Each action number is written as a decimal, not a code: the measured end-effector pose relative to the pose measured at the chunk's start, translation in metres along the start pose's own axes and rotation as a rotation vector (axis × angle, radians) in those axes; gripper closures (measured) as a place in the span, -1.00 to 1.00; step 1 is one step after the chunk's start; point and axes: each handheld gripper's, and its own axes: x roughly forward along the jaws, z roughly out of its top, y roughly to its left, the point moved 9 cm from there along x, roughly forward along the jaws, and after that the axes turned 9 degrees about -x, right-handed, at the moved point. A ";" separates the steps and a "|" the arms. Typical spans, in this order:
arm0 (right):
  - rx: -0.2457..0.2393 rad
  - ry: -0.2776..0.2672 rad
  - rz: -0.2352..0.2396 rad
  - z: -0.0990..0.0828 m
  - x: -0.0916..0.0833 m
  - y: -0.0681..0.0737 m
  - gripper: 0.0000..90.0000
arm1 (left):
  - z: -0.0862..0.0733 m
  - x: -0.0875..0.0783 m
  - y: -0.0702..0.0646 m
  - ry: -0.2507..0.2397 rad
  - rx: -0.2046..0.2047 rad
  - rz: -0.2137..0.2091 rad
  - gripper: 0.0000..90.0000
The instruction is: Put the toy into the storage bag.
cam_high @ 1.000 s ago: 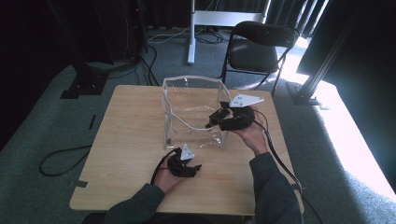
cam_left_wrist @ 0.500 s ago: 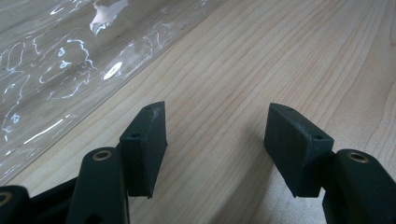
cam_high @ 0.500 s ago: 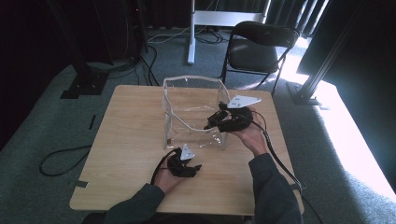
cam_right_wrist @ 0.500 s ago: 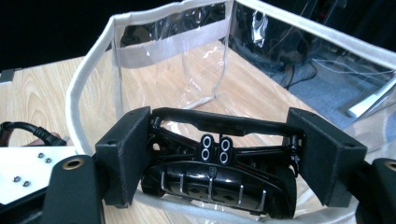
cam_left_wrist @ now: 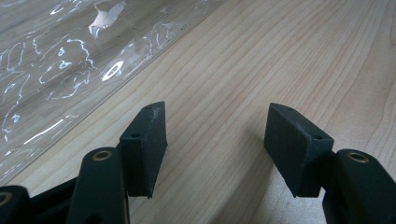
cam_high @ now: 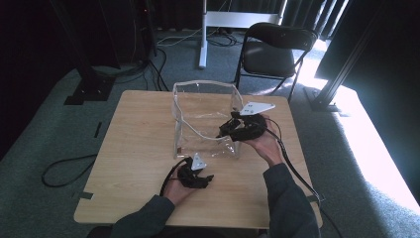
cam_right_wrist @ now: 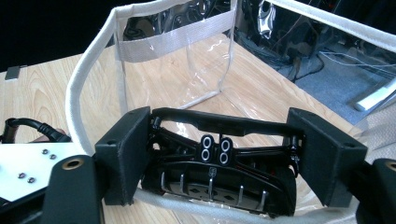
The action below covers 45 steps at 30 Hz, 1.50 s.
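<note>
- Here, a clear plastic bag (cam_high: pixel 205 116) with white fabric trim stands upright and open-topped near the middle of the wooden worktop (cam_high: pixel 133 148); the right tool's view shows it (cam_right_wrist: pixel 177 60) from close up, its white rim curving round in front of the camera.
- The right tool (cam_high: pixel 233 128) is held at the bag's right-hand rim, with the person's right hand (cam_high: pixel 262 141) under it.
- In the right tool's view, the right tool (cam_right_wrist: pixel 224 149) has its two black jaws pressed on the ends of a black hair claw clip (cam_right_wrist: pixel 219 163), one pad at each end, so the clip spans the gap between them.
- The clip sits just over the bag's near rim, with the clear wall and the bag's floor behind it.
- The left tool (cam_high: pixel 198 181) lies low on the worktop in front of the bag, near its front wall, cradled in the left hand (cam_high: pixel 181 186).
- Seen in its own view, the left tool (cam_left_wrist: pixel 219 144) has its jaws spread apart with bare wood between them; nothing is gripped.
- The bag's crinkled clear plastic (cam_left_wrist: pixel 60 60) lies at the upper left of that view, apart from the jaws.
- A black folding chair (cam_high: pixel 275 52) stands on the grey carpet beyond the worktop.
</note>
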 end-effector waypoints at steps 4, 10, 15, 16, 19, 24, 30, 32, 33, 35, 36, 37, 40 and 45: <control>0.002 0.003 0.005 0.000 0.001 0.000 -0.46 | 0.000 0.000 0.000 0.000 0.000 0.000 -0.12; 0.009 0.008 0.013 -0.001 0.001 -0.001 -0.46 | 0.000 0.000 0.000 0.000 0.000 0.000 -0.12; 0.009 0.019 0.011 -0.003 0.004 -0.001 -0.47 | 0.000 0.000 0.000 0.000 0.000 0.000 -0.12; 0.008 0.022 0.011 -0.003 0.004 -0.001 -0.47 | 0.000 0.000 0.000 0.000 0.000 0.000 -0.12; -0.004 0.036 0.019 -0.004 0.006 0.001 -0.47 | 0.000 0.000 0.000 0.000 0.000 0.000 -0.12; -0.002 0.043 0.015 -0.004 0.007 0.001 -0.48 | 0.000 0.000 0.000 0.000 0.001 0.000 -0.12; 0.032 -0.017 0.037 0.004 -0.006 -0.002 -0.46 | 0.000 0.000 -0.001 0.000 -0.003 -0.001 -0.14; 0.020 -0.015 0.009 0.005 -0.010 -0.006 -0.46 | 0.000 0.000 -0.001 0.001 -0.003 -0.001 -0.15; 0.022 -0.017 0.008 0.005 -0.012 -0.006 -0.46 | 0.000 0.000 -0.001 0.001 -0.003 -0.001 -0.15; 0.015 -0.016 -0.009 0.005 -0.013 -0.008 -0.47 | 0.000 0.000 -0.001 0.000 -0.003 -0.001 -0.15; 0.014 -0.021 -0.013 0.006 -0.014 -0.008 -0.47 | 0.000 0.000 0.000 0.001 -0.003 0.000 -0.15; 0.011 -0.023 -0.022 0.006 -0.015 -0.008 -0.49 | 0.000 0.000 -0.001 0.001 -0.003 -0.001 -0.15; -0.001 -0.024 -0.050 0.007 -0.016 -0.009 -0.52 | 0.000 0.000 0.000 0.001 -0.003 0.000 -0.15; -0.012 -0.026 -0.090 0.007 -0.019 -0.012 -0.54 | 0.000 0.000 0.000 0.000 -0.004 0.000 -0.15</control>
